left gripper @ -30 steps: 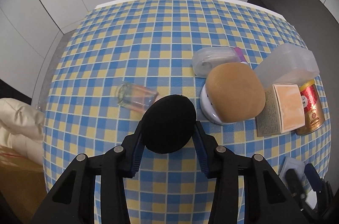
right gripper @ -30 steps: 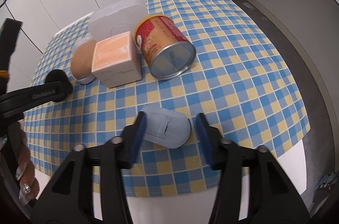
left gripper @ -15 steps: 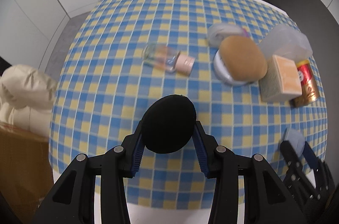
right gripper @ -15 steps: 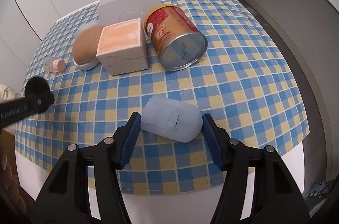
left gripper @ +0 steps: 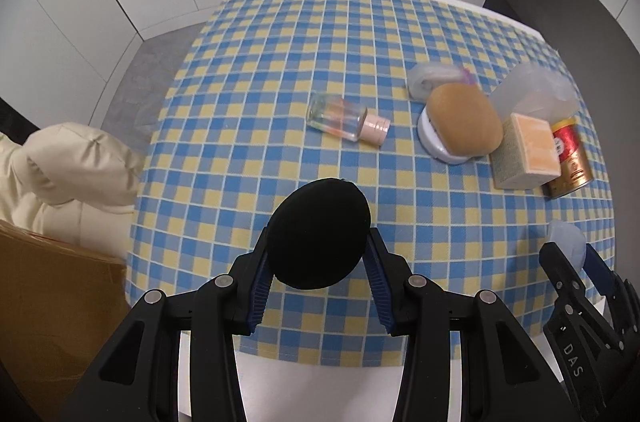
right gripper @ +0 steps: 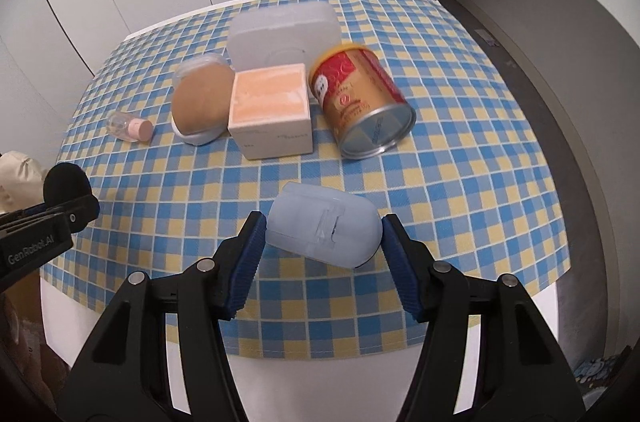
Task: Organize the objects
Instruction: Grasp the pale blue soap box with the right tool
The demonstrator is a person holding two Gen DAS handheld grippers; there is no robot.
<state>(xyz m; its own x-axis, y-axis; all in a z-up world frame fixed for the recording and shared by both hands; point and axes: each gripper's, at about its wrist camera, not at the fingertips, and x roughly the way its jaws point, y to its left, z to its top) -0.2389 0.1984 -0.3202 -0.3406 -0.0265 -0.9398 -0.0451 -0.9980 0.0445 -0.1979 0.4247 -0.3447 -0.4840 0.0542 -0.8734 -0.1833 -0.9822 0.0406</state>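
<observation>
From the left wrist view, the left gripper (left gripper: pixel 318 254) has its fingers clamped on a round black object (left gripper: pixel 319 233), carried above the near edge of the checked counter (left gripper: pixel 280 70). On the far right side stand a group close together: a brown-topped round case (left gripper: pixel 460 128), a peach box (left gripper: pixel 526 152), a red and gold can (left gripper: pixel 568 158) on its side, a frosted container (left gripper: pixel 528 90) and a small clear case (left gripper: pixel 434 80). A glass bottle with a pink cap (left gripper: pixel 346 118) lies alone, well apart from them.

From the right wrist view, the right gripper (right gripper: pixel 322 236) has its fingers pressed on a pale blue case (right gripper: pixel 324 224), lifted near the front edge. The task looks partly done: the group seems gathered, while both held items and the lone bottle likely await a place.
</observation>
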